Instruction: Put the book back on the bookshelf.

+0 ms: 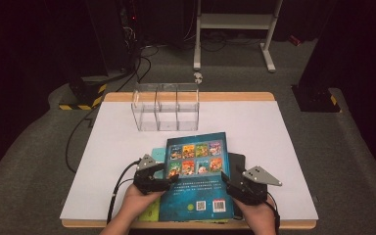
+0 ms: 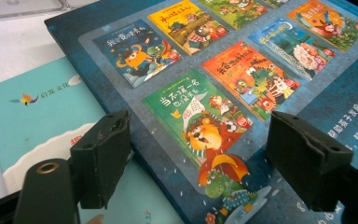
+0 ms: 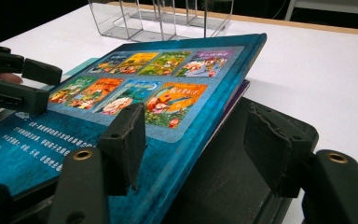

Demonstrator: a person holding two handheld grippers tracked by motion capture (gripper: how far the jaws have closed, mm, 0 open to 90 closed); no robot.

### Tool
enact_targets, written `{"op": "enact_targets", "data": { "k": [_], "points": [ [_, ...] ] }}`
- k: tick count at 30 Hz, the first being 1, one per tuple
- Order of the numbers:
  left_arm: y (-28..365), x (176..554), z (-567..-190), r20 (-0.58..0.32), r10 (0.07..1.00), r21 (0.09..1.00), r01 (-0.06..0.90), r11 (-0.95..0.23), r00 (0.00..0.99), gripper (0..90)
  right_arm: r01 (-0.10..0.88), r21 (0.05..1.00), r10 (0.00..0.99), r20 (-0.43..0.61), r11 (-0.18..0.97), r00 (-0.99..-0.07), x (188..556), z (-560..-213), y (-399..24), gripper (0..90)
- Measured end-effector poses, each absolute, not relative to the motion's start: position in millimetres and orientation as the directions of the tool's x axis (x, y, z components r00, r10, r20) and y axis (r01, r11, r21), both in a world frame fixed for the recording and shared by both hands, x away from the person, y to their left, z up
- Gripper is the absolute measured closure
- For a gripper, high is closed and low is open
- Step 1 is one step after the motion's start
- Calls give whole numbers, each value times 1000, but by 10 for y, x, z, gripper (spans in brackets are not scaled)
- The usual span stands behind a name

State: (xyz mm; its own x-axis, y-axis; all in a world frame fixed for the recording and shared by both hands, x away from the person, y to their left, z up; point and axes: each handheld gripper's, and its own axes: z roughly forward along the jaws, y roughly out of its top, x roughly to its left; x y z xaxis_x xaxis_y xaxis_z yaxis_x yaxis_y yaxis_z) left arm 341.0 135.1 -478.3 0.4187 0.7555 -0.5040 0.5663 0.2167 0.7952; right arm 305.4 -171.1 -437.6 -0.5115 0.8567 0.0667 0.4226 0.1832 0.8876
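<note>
The blue book (image 1: 198,176), atop the stack before the clear rack (image 1: 166,111), is straddled at both edges by spread jaws, unpinched; closing and lifting are judged next.

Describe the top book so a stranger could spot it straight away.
On the white table, look at the near edge, at the stack between the two grippers. The dark blue book lies on top, marked out from the teal book beneath by eight small colourful cover pictures.
</note>
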Motion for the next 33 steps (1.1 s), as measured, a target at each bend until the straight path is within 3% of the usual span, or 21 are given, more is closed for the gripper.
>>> {"op": "enact_targets", "data": {
  "k": [16, 33],
  "points": [
    [1386, 3208, -4788, -529, 740, 780, 582, 232, 414, 258, 427, 888, 847, 87, 174, -525, 3312, -4332, -1668, 341],
    [1394, 3253, -4782, -534, 727, 772, 600, 210, 432, 242, 466, 864, 841, 99, 193, -532, 3166, -4421, -1609, 328]
  ]
}}
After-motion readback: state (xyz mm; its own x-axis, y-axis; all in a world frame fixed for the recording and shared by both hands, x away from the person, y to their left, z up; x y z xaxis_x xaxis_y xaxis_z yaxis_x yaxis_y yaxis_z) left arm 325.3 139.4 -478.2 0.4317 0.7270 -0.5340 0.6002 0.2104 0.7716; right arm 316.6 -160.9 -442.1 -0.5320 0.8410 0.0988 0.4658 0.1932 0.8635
